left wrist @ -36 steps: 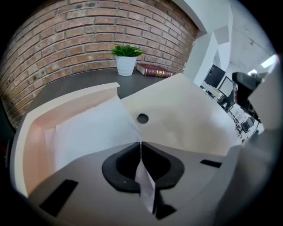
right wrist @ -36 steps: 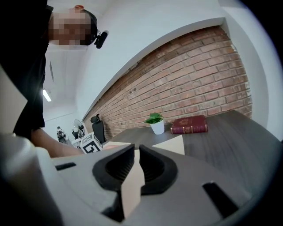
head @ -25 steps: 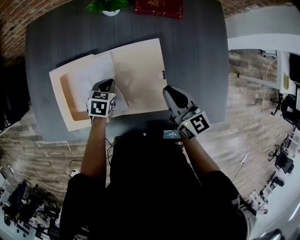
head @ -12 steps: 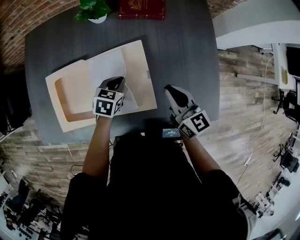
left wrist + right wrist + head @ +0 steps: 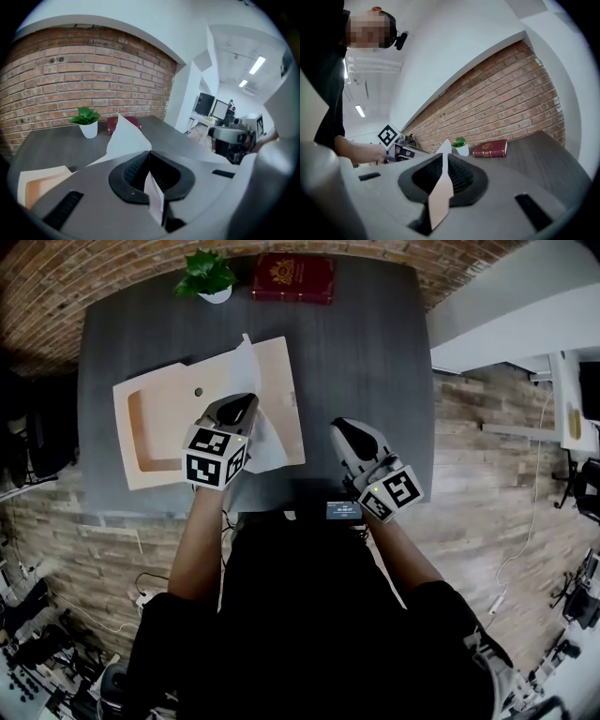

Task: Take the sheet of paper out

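A tan folder [image 5: 159,418] lies open on the dark table [image 5: 366,352]. My left gripper [image 5: 242,407] hangs above the folder's right half, shut on a white sheet of paper [image 5: 267,439]. The sheet is lifted and curls upward, its far corner sticking up past the folder's back edge. In the left gripper view the sheet [image 5: 125,137] rises beyond the closed jaws [image 5: 149,154], and the folder [image 5: 40,185] shows low at the left. My right gripper [image 5: 343,429] hovers right of the folder near the table's front edge, apart from it. Its jaws [image 5: 447,157] meet in a line.
A small potted plant [image 5: 208,277] and a red book [image 5: 292,277] stand at the table's far edge, in front of a brick wall. Bare tabletop lies right of the folder. The floor beyond the table's right edge is wood planks.
My left gripper has risen with the sheet, which now stands up off the folder instead of lying in it. The right gripper has ended up farther from the folder's corner.
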`<state>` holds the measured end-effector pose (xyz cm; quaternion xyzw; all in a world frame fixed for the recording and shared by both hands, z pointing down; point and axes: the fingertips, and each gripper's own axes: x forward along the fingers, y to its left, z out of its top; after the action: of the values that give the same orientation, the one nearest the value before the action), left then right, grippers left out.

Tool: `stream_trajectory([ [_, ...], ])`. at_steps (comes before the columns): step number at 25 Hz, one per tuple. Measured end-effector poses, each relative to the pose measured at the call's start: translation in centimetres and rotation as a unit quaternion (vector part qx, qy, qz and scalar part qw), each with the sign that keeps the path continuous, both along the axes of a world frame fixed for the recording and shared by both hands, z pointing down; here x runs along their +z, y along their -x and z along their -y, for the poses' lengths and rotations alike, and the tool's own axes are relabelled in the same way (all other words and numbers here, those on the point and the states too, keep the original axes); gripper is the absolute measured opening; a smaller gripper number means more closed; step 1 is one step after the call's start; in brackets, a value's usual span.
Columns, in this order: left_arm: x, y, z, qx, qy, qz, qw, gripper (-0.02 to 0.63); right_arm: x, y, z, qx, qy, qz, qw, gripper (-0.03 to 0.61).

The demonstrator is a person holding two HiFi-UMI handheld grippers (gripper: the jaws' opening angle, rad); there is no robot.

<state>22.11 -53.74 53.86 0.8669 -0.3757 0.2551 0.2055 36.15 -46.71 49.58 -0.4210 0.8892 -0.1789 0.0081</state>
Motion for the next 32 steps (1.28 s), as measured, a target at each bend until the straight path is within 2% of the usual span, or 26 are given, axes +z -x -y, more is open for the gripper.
stream_trajectory([
  [4, -5.1, 1.4, -1.4, -0.043, -0.031, -0.079, 0.9954, -0.002, -1.2, 0.8, -0.9, -0.028, -0.015, 0.01, 0.999, 0.037],
  [8, -10.3, 4.5, -3.2, -0.094, -0.074, -0.176, 0.9771, -0.003, -2.7, 2.5, -2.1, -0.051, -0.029, 0.018, 0.998, 0.037],
  [12, -13.8, 8.7, -6.2, -0.124, -0.115, -0.217, 0.9614, -0.003, -4.8, 4.5, -4.1, -0.062, -0.052, 0.013, 0.997, 0.037],
  [18, -16.8, 15.9, -12.7, -0.155, -0.164, -0.25, 0.9416, -0.003, -7.4, 7.1, -8.1, -0.04, -0.081, 0.0, 0.996, 0.037],
  [25, -16.3, 23.0, -21.9, -0.165, -0.181, -0.257, 0.9349, -0.003, -8.6, 10.1, -15.8, -0.005, -0.098, -0.011, 0.995, 0.037],
  [32, -13.2, 29.2, -30.8, -0.204, -0.177, -0.265, 0.9256, -0.003, -8.7, 12.5, -23.0, 0.008, -0.105, -0.028, 0.994, 0.037],
])
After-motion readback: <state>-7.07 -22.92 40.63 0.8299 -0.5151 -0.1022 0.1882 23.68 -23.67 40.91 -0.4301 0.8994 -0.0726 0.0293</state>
